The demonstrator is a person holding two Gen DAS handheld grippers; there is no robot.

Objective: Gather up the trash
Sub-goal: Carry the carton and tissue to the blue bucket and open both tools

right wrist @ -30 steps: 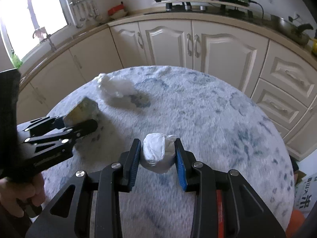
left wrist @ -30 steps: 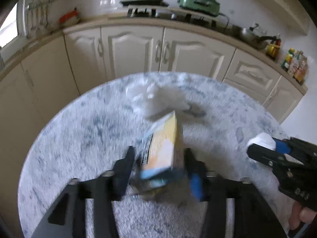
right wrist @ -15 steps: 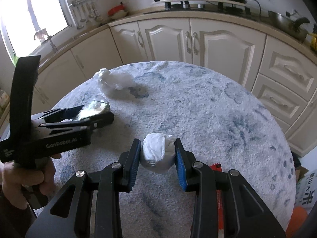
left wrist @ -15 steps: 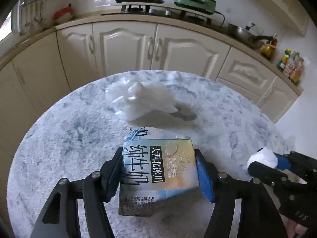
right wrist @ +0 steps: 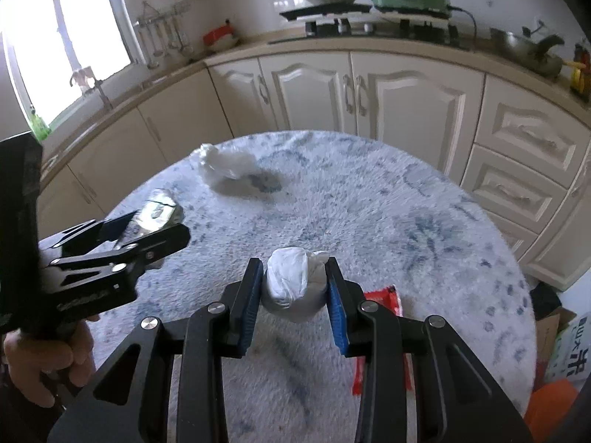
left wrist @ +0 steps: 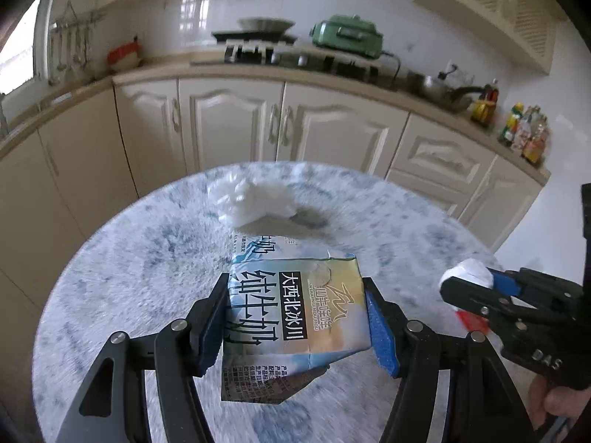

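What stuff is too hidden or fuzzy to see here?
- Red wrapper: right wrist view, mostly hidden behind the right gripper.
- Milk carton: its underside, left wrist view, faces away.
- Bottles on the counter: left wrist view, labels too small and blurred.

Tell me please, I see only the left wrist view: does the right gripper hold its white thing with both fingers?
Observer: Yes. In the right wrist view the right gripper has both fingers pressed on a white paper wad, one on each side.
Operator: Is other trash under it?
Observer: A red wrapper lies flat on the table, partly hidden under the gripper's right finger.
Operator: Is any container near?
Observer: On the floor past the table's right edge stands a brown cardboard box; whether it is for trash I cannot tell.
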